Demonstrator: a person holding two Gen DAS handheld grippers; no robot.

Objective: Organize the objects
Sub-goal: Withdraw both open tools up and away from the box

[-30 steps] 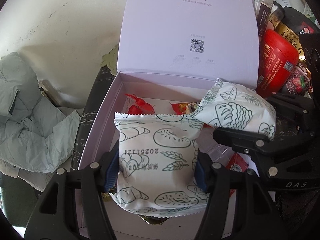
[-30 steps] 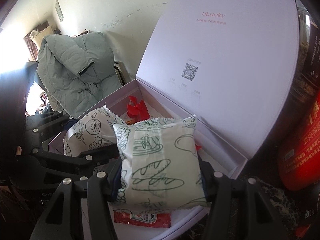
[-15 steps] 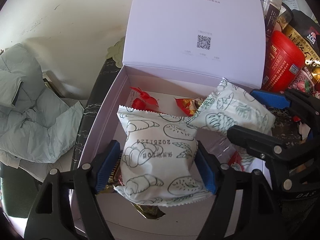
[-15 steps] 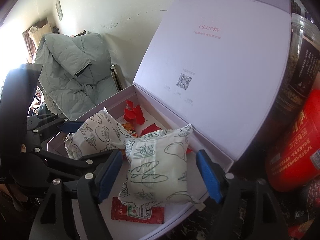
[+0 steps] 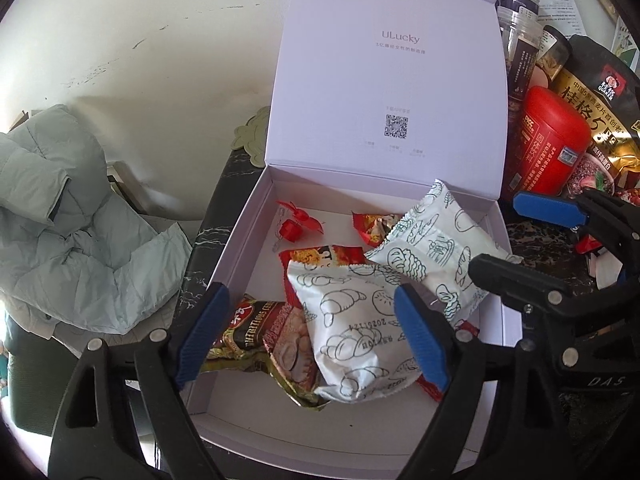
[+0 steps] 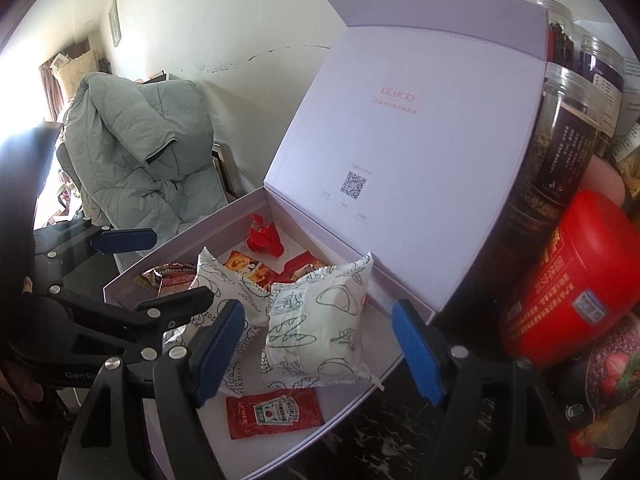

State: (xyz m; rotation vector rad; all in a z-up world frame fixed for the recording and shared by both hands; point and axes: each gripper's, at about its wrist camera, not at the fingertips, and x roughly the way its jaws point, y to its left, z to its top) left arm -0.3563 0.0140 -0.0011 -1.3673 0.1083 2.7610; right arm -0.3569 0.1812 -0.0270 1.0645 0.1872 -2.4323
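A white box [image 5: 240,232] [image 6: 304,444] with its lid up stands on a dark marble table. Two white bread packets with green drawings lie inside. The near-left packet [image 5: 352,340] [image 6: 218,280] lies free between my left gripper's [image 5: 312,336] open fingers. The other packet [image 5: 436,248] [image 6: 320,324] lies free between my right gripper's [image 6: 318,354] open fingers. Also in the box are a ketchup sachet [image 6: 274,414], a brown snack bag [image 5: 264,340], red snack packets [image 5: 372,226] and a red charm [image 5: 296,224].
A red canister [image 5: 548,148] [image 6: 568,284], dark clear jars [image 6: 560,152] and an oats bag [image 5: 600,112] crowd the right of the box. A grey-green jacket [image 5: 68,220] [image 6: 136,148] lies left of the table. A white wall is behind.
Both grippers opened and let go of their bread packets, which now lie in the box. Both grippers drew back from the box.
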